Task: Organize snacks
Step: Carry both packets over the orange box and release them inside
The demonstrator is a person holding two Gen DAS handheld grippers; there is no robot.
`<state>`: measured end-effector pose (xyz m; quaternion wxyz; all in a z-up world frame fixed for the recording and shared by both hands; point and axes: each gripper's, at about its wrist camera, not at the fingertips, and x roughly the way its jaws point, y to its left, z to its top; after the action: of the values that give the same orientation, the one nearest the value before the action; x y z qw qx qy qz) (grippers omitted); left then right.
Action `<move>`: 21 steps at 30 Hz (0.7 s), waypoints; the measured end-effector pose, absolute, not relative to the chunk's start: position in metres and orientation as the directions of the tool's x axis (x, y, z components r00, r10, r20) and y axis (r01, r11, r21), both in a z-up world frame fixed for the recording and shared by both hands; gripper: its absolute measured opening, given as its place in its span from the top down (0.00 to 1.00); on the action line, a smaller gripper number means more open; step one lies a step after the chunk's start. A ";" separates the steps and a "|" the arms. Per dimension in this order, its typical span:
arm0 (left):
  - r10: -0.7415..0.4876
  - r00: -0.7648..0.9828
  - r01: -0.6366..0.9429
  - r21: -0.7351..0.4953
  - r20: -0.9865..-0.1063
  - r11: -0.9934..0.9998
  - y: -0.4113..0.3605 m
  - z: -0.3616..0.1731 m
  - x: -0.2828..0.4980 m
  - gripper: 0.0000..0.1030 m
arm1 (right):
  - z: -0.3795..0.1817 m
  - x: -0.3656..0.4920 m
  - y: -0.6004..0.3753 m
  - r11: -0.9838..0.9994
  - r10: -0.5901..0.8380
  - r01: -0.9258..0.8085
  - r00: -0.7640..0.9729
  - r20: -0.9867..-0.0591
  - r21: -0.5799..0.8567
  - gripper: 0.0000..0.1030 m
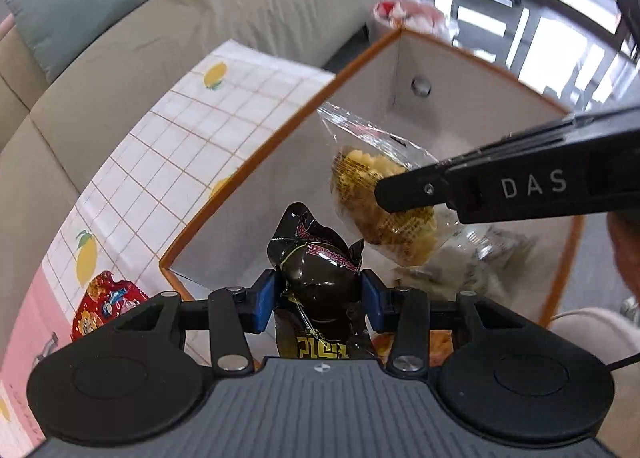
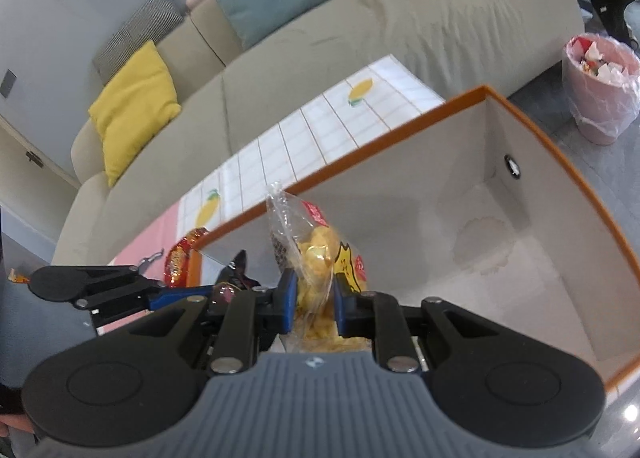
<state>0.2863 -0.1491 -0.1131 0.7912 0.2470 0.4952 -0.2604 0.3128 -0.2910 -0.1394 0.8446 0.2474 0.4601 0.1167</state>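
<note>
Left gripper [image 1: 318,300]: fingers clamped on black snack packet [image 1: 318,270].
Right gripper [image 2: 316,306]: fingers clamped on clear chip bag [image 2: 316,254].
Position: both above orange-rimmed box [image 2: 400,130].

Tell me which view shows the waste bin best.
Right wrist view: the pink waste bin stands whole beside the sofa, its paper scraps visible. Left wrist view shows only its blurred top behind the box.
</note>
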 end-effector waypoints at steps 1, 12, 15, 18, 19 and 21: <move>-0.156 0.374 0.663 0.145 -0.914 0.734 -0.150 -0.117 0.287 0.51 | -0.140 0.312 -0.288 0.851 0.425 0.031 0.544 -0.724 0.524 0.84; -0.085 0.307 0.735 0.179 -0.948 0.654 -0.155 -0.152 0.299 0.50 | -0.173 0.331 -0.274 0.842 0.457 0.040 0.477 -0.751 0.538 0.83; -0.080 0.312 0.744 0.191 -0.947 0.640 -0.156 -0.155 0.298 0.47 | -0.173 0.332 -0.269 0.839 0.467 0.036 0.464 -0.753 0.542 0.82; -0.092 0.313 0.747 0.185 -0.945 0.639 -0.156 -0.153 0.297 0.42 | -0.174 0.333 -0.266 0.832 0.481 0.036 0.452 -0.751 0.554 0.81; -0.092 0.313 0.746 0.184 -0.945 0.640 -0.155 -0.152 0.296 0.42 | -0.175 0.333 -0.265 0.830 0.484 0.038 0.449 -0.751 0.557 0.81; -0.094 0.319 0.747 0.189 -0.943 0.638 -0.153 -0.149 0.295 0.42 | -0.175 0.333 -0.263 0.830 0.483 0.039 0.448 -0.753 0.556 0.81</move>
<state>0.2946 -0.1529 -0.1488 0.7467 0.3191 0.5113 -0.2815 0.3328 -0.2631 -0.1749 0.8111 0.2570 0.5073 0.1369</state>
